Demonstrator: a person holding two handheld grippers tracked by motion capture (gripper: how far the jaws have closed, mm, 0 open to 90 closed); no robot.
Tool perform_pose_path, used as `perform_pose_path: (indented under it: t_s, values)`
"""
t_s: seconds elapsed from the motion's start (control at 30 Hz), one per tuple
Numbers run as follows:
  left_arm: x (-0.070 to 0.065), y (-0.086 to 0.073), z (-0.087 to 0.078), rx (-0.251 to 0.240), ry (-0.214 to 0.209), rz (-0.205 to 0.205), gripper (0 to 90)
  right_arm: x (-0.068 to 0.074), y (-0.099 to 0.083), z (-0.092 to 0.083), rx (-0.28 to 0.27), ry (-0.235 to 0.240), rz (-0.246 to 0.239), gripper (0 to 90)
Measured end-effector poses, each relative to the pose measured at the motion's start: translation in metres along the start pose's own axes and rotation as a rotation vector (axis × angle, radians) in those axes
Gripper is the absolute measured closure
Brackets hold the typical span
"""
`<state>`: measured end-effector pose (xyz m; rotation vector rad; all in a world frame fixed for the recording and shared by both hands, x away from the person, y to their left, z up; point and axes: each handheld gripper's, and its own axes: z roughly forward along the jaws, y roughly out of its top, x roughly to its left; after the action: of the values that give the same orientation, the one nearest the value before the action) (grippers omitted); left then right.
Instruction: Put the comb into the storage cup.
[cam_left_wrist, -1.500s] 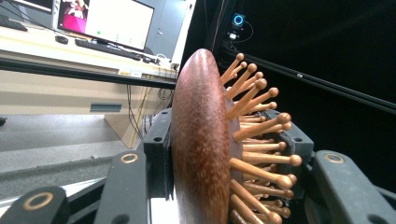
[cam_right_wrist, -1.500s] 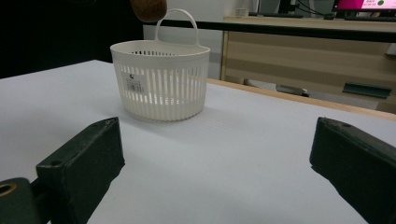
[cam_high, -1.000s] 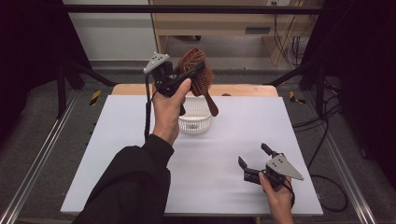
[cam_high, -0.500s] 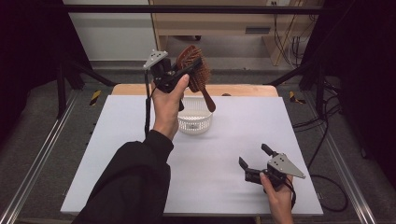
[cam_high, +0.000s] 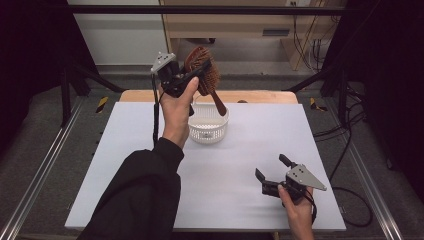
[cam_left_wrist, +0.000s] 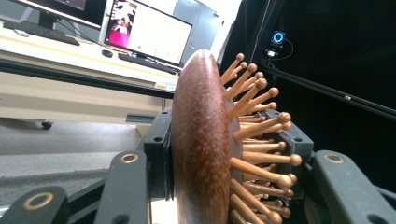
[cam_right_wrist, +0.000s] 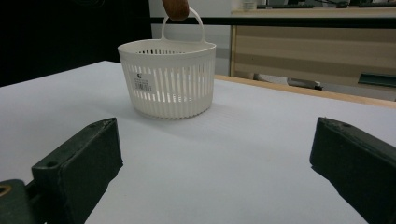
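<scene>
The hairbrush (cam_high: 202, 70) was held up in the air above the white basket (cam_high: 207, 127), its handle slanting down toward the basket's rim. The left gripper (cam_high: 186, 82) was clamped on the brush head, one jaw against the smooth wooden back (cam_left_wrist: 201, 154) and the other among the wooden bristles (cam_left_wrist: 254, 135). The basket stood on the white table (cam_high: 250, 150) toward its far side. Well apart, near the table's front edge, the right gripper (cam_high: 272, 172) rested with its jaws spread wide and nothing between them.
</scene>
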<state>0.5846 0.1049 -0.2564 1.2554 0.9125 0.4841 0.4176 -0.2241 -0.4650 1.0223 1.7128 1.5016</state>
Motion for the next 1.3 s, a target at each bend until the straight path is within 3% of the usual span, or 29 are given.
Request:
perform_pose_path:
  t_s: [0.17, 0.37, 0.97, 1.1, 1.3]
  values:
    - [0.004, -0.003, 0.003, -0.001, 0.009, 0.009, 50.2, -0.001, 0.0, 0.0, -0.001, 0.001, 0.002, 2.7]
    - [0.003, -0.007, 0.006, 0.006, 0.011, 0.057, 50.1, -0.002, 0.0, 0.0, -0.005, -0.004, 0.009, 2.7]
    - [0.018, -0.018, 0.009, 0.013, 0.046, 0.033, 50.0, -0.001, -0.001, 0.001, 0.003, 0.004, 0.005, 3.1]
    - [0.021, -0.024, 0.012, 0.018, 0.049, 0.032, 50.0, -0.001, -0.001, 0.001, 0.0, 0.007, 0.003, 3.1]
    - [0.027, -0.041, 0.017, 0.03, 0.087, 0.022, 50.0, -0.001, -0.001, 0.003, 0.001, 0.007, 0.004, 3.2]
